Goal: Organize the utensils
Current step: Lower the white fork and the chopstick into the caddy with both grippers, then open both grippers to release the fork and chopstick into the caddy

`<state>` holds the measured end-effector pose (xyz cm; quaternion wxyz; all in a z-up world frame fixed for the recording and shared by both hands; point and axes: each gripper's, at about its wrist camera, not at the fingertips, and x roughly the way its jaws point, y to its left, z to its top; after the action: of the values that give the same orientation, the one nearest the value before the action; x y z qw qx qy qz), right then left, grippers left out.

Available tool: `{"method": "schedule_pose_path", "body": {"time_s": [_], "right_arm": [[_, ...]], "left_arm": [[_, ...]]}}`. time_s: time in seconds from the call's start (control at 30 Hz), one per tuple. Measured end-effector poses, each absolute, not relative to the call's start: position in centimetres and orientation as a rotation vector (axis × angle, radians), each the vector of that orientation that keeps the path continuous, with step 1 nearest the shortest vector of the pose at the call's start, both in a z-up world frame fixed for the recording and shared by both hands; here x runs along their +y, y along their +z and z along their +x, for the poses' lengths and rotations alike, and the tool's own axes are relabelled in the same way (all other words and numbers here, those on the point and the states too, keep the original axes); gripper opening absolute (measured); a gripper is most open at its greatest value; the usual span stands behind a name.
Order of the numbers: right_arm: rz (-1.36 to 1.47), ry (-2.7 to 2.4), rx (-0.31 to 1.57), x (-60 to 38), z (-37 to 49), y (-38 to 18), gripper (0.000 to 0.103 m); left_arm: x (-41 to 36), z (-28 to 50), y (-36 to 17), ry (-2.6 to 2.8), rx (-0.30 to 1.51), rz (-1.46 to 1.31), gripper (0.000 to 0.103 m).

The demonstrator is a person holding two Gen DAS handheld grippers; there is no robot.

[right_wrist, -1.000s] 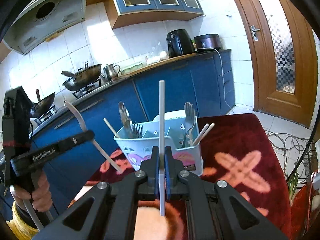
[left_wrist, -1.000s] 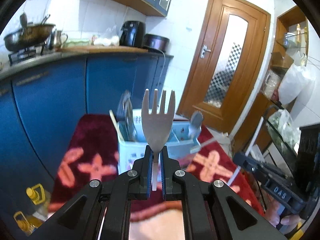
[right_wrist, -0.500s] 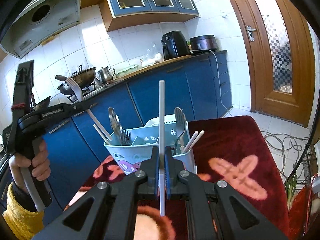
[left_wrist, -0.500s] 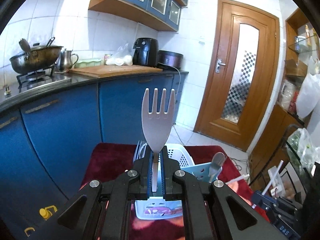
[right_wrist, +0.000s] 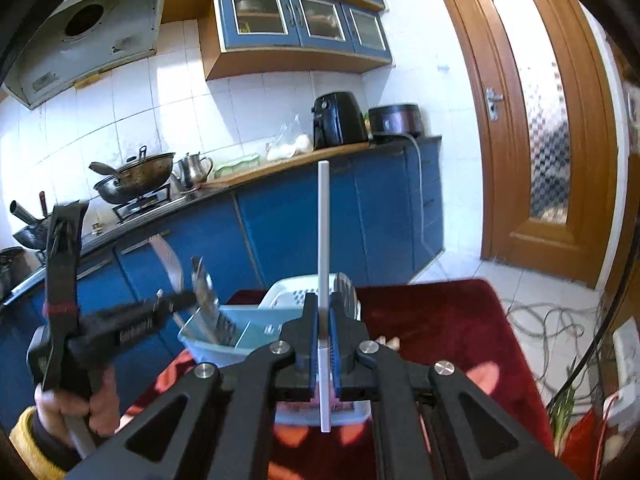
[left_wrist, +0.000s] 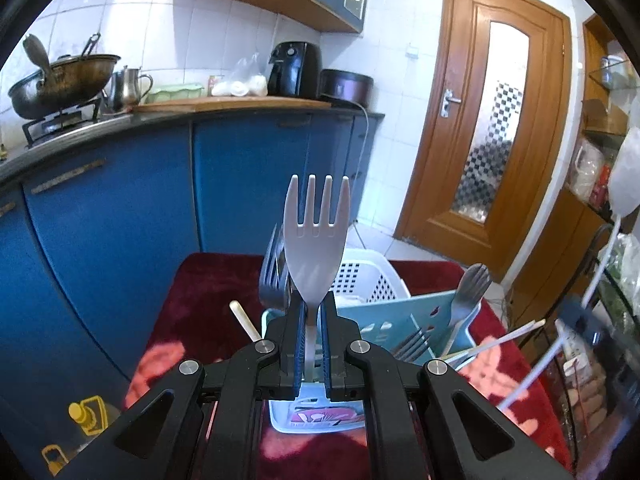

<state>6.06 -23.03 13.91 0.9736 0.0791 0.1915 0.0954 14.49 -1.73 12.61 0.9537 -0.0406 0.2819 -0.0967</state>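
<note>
My left gripper (left_wrist: pixel 313 308) is shut on the handle of a white plastic fork (left_wrist: pixel 316 240), tines up, right over the near end of a light blue utensil caddy (left_wrist: pixel 400 312). The caddy holds metal forks (left_wrist: pixel 272 272), a spoon (left_wrist: pixel 474 280) and pale chopsticks (left_wrist: pixel 500 344). My right gripper (right_wrist: pixel 323 312) is shut on a straight white stick (right_wrist: pixel 323 240) held upright just before the caddy (right_wrist: pixel 208 336). The right wrist view shows the left gripper (right_wrist: pixel 188 300) in a hand (right_wrist: pixel 80 400), its fork (right_wrist: pixel 166 258) blurred above the caddy's left end.
The caddy stands on a dark red cloth with pink shapes (left_wrist: pixel 208 292). A white perforated basket (left_wrist: pixel 360 276) sits behind it. Blue cabinets (left_wrist: pixel 112 220) run along the back and left, and a wooden door (left_wrist: pixel 480 140) is at the right. A yellow-capped bottle (left_wrist: pixel 86 416) is low on the left.
Both grippers have closed in on the caddy, which now sits nearer and lower in each view. The left gripper with the fork swung from off to the side to above the caddy's left end.
</note>
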Motion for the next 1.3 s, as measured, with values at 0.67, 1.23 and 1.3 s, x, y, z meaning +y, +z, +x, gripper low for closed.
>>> {"method": "schedule_pose_path", "body": {"time_s": [0.67,1.23,1.3], "right_arm": [[0.168,0.199,0.484,-20.8,13.3,10.9,0.011],[0.229,0.255,0.429,-21.3,8.8,14.3,0.030],[0.236,0.261,0.426,-21.2,8.0,14.8,0.031]], "left_arm": [[-1.8,15.9,9.6,-0.219,0.639,-0.075,0.007],[-1.2,12.8,12.4,-0.229,0.619,-0.097,0.032],[-1.2,12.1,13.1,-0.227,0.608,-0.088,0.034]]}}
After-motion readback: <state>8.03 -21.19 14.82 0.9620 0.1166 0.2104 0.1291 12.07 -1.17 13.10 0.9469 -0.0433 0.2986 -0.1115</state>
